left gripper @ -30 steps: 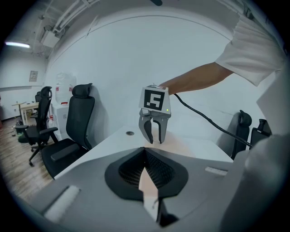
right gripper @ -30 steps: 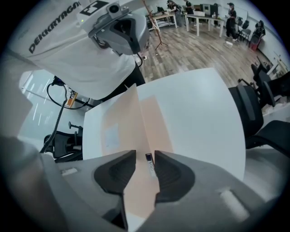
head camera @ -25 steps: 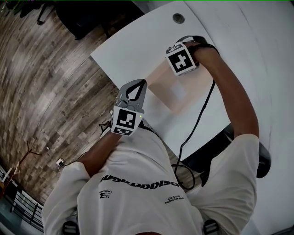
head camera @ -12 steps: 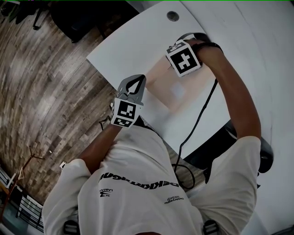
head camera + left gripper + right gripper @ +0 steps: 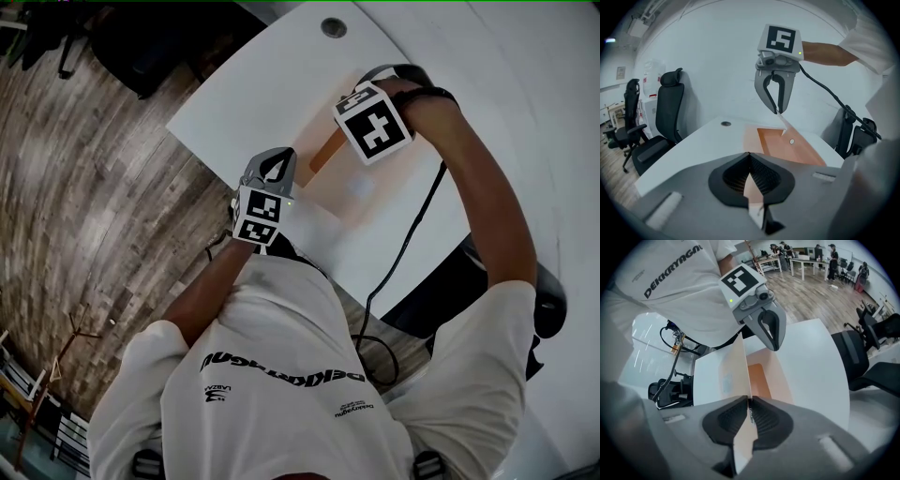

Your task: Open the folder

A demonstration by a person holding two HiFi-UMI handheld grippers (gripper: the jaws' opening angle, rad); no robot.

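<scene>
A peach folder (image 5: 361, 192) lies on the white table (image 5: 272, 84). Its cover (image 5: 738, 366) passes between my right gripper's pads and stands raised, baring the orange inside (image 5: 776, 140). My right gripper (image 5: 750, 401) points steeply down over the far edge, its jaws closing on that cover; from the left gripper view it (image 5: 778, 112) pinches the lifted corner. My left gripper (image 5: 281, 152) sits low at the folder's near edge, jaws shut (image 5: 750, 153). A peach sliver shows behind its pads. I cannot tell whether its tips touch the folder.
A round grommet (image 5: 333, 26) sits in the table's far corner. A black cable (image 5: 403, 253) runs from the right gripper along the table. Black office chairs (image 5: 668, 108) stand beside the table, and wooden floor (image 5: 103, 187) lies past its edge.
The right gripper has risen with the cover, so the orange inside now shows. The left gripper has come down and forward to the folder's near edge.
</scene>
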